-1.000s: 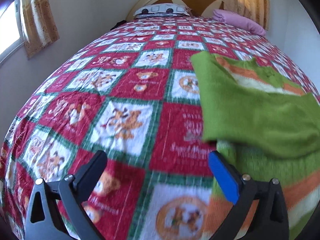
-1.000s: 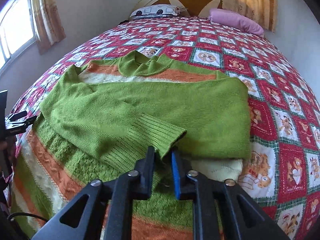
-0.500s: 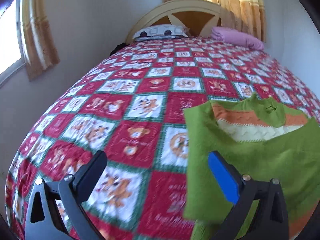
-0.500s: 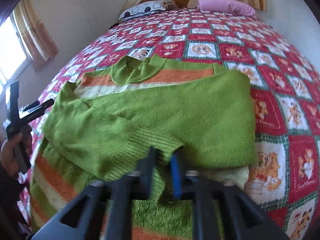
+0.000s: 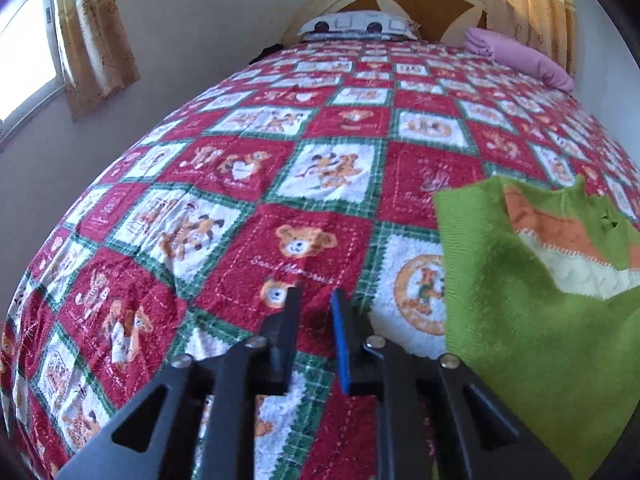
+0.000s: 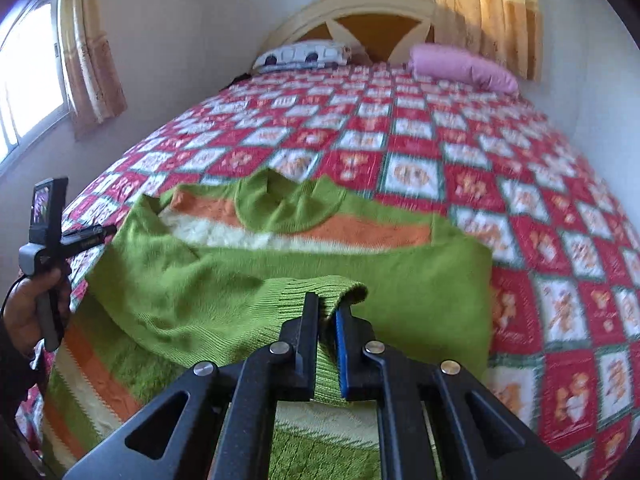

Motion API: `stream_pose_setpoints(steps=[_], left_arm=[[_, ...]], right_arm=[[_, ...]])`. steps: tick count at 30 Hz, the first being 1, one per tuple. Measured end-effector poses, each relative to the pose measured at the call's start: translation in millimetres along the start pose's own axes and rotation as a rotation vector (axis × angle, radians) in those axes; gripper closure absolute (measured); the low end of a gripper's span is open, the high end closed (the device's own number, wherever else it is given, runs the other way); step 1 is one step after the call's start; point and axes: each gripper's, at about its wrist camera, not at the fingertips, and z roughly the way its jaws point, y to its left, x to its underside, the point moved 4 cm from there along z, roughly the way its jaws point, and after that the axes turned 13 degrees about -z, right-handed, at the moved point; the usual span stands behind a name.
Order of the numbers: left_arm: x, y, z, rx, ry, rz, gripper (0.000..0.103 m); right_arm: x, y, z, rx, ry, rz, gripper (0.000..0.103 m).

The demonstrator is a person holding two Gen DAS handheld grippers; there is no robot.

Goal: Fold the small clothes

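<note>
Right gripper (image 6: 327,314): jaws drawn in tight on the ribbed cuff (image 6: 320,292) of the sleeve, cloth pinched between the black finger and the blue pad. Left gripper (image 5: 316,306): jaws narrow, nearly together, nothing between them, over bare quilt (image 5: 240,216) just beside the sweater's near-left edge.

Sweater (image 6: 280,272): green knit with orange and cream bands, flat on the quilt at the foot end of the bed, collar toward the headboard. One sleeve lies folded across the chest; my cuff is at the front of that fold.

Step in hand, as I judge it: laying this sleeve across the body.
- Carry the cuff low and level so the sleeve lands without a twist.
- Set it parallel to the hem, cuff inside the body outline, not hanging past the side.
- Release only once the rib rests on the knit; a loose knit drags if I pull away still clamped.
- The left would need to open before it can pin or take the side edge. Best place, I think, is that near-left edge, to stop the body creeping.

Writing: script under the bear (image 5: 304,240) on a red square, seems to read "Sweet Memories", not certain. Other squares carry lettering too blurred to read. No brand label seen on the sweater.
</note>
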Motion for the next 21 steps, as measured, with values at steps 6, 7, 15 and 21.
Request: stream_pose_setpoints(steps=[6, 7, 15, 21], left_arm=[[-13, -16, -26, 0.099, -0.092, -0.002, 0.010], [-15, -24, -27, 0.123, -0.090, 0.007, 0.010], [-8, -71, 8, 0.209, 0.073, 0.122, 0.093], [-22, -48, 5, 0.199, 0.025, 0.036, 0.095]], right_arm=[[19, -14, 0, 0.029, 0.003, 0.050, 0.054], [19, -14, -1, 0.035, 0.003, 0.044, 0.054], [27, -3, -4, 0.027, 0.022, -0.008, 0.054], [32, -7, -6, 0.048, 0.014, 0.016, 0.054]])
